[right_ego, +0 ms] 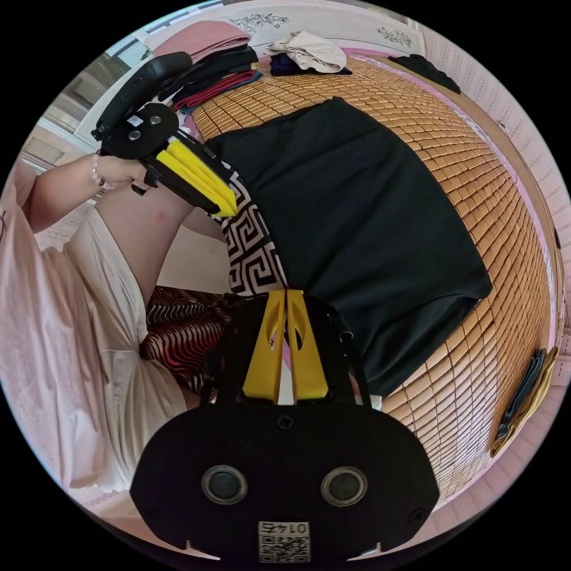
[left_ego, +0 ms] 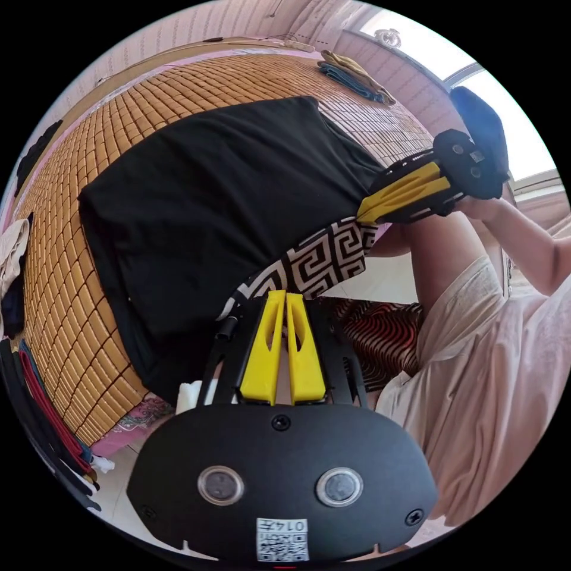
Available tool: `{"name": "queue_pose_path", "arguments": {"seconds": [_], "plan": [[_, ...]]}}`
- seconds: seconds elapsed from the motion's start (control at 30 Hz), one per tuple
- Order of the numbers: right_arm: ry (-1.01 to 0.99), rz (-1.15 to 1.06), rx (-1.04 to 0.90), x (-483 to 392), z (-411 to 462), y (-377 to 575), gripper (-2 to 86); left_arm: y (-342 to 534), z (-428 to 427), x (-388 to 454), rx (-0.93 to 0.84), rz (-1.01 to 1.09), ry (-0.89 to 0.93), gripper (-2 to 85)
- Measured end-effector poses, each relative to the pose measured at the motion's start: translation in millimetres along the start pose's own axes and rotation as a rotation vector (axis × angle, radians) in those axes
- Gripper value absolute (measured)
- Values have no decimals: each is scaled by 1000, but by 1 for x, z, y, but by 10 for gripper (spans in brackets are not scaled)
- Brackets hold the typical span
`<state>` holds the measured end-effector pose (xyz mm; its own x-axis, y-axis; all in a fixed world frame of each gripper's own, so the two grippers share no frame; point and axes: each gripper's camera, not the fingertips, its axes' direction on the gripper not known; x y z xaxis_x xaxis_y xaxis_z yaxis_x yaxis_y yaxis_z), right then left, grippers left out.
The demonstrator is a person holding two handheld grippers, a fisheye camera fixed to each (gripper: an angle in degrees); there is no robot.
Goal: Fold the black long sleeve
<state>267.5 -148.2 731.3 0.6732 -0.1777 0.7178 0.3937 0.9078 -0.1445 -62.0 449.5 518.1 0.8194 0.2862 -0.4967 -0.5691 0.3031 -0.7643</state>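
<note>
Black long sleeve (left_ego: 208, 202) sleeves hidden; near hem behind the patterned band (left_ego: 315, 262).

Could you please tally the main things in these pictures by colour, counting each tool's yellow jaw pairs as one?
Black: 1, the long sleeve.
Black-and-white patterned: 1, its band.
Yellow jaw pairs: 2, left tool and right tool.
Total: 4.

A bed covered with a woven bamboo mat (left_ego: 89, 333) stands against pale pink panelled walls (left_ego: 196, 24). Bright daylight comes through a window (left_ego: 523, 137) at one side. Folded clothes (right_ego: 238, 65) are stacked along the mat's edge, and the floor (left_ego: 119, 493) is pale tile.
</note>
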Motion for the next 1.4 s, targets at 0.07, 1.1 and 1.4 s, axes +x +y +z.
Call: {"name": "queue_pose_path", "arguments": {"seconds": [0.07, 1.1, 1.4], "plan": [[-15, -3, -18, -2, -2, -3, -9, 7, -2, 5, 16, -10, -4, -10], [-2, 186, -125, 139, -6, -173, -9, 11, 56, 107, 209, 144, -161, -9], [-66, 527, 238, 126, -56, 73, -1, 37, 58, 149, 381, 317, 59, 83]]}}
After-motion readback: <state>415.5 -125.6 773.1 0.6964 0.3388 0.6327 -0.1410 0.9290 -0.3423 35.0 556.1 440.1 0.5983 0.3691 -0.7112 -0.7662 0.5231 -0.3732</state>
